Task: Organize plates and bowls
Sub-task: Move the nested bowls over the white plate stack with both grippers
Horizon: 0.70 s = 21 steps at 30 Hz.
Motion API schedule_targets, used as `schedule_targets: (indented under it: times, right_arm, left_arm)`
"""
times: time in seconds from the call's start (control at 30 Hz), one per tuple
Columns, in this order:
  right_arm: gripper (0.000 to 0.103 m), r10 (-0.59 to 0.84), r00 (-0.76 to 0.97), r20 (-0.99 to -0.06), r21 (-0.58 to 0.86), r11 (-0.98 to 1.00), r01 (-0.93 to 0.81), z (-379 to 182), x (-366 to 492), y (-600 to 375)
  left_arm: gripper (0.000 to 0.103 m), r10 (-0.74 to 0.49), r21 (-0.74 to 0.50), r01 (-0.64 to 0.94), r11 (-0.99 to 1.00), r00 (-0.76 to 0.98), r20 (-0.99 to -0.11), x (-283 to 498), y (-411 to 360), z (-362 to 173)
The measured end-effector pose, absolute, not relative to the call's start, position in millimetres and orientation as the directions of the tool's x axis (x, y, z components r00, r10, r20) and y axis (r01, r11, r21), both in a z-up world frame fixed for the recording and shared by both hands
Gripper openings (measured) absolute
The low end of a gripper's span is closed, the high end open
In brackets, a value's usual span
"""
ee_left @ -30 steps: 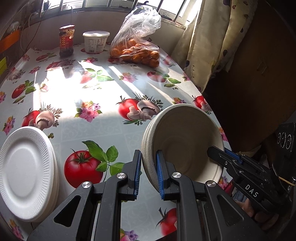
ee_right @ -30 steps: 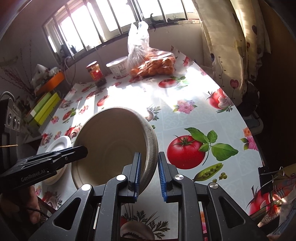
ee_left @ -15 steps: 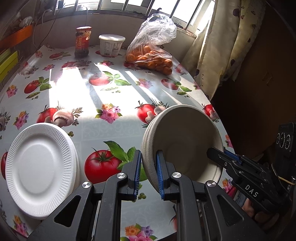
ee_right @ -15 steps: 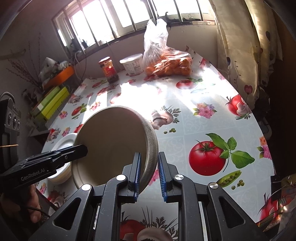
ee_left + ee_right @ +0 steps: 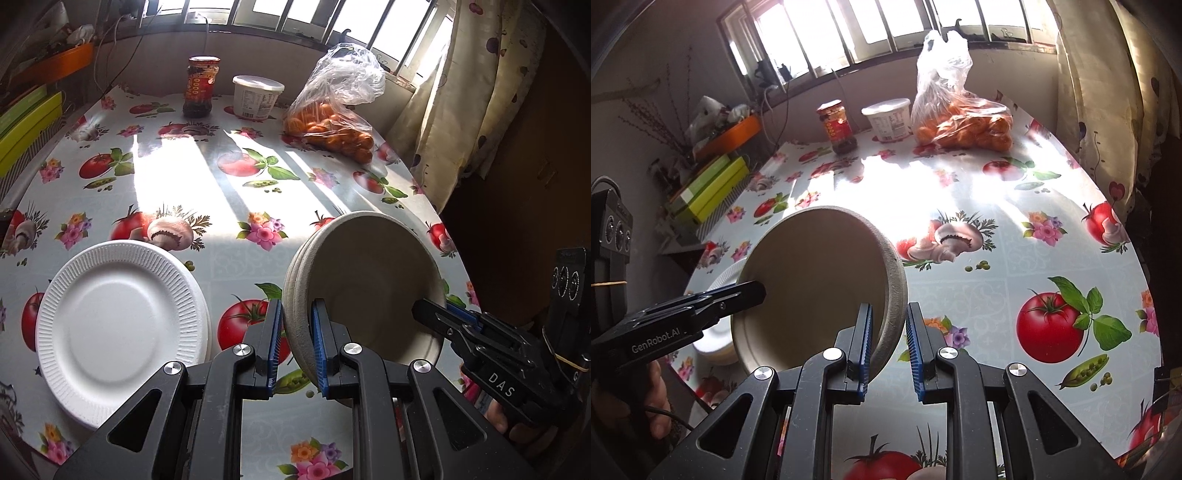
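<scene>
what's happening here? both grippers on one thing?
Yes. A person holds the stack of beige bowls tilted above the table, left gripper and right gripper each clamped on opposite rims. A stack of white foam plates sits on the table beside it; nothing set down yet.

The bowls hide most of the white plates behind.

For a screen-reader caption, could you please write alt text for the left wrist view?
The left gripper and right gripper clamp opposite rims of a tilted stack of beige bowls above a floral tablecloth. White foam plates lie left; a jar, tub and bagged oranges stand by the window.
</scene>
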State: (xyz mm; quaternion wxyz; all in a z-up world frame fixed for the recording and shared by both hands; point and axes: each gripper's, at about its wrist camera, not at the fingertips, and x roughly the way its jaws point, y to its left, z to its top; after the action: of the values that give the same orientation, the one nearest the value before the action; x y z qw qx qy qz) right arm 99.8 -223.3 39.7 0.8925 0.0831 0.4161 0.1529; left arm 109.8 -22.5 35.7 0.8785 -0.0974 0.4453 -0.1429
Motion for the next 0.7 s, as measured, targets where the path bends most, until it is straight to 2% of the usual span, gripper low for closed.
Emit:
schedule_targets:
  times: [0.7]
  right_arm:
    - [0.018,0.410,0.557,-0.722,0.258,0.907,-0.333,44.3,116.2,-153.1]
  left_arm:
    - [0.017,-0.253,-0.287,0.045,0.957,0.610,-0.750,100.6,44.2,37.4]
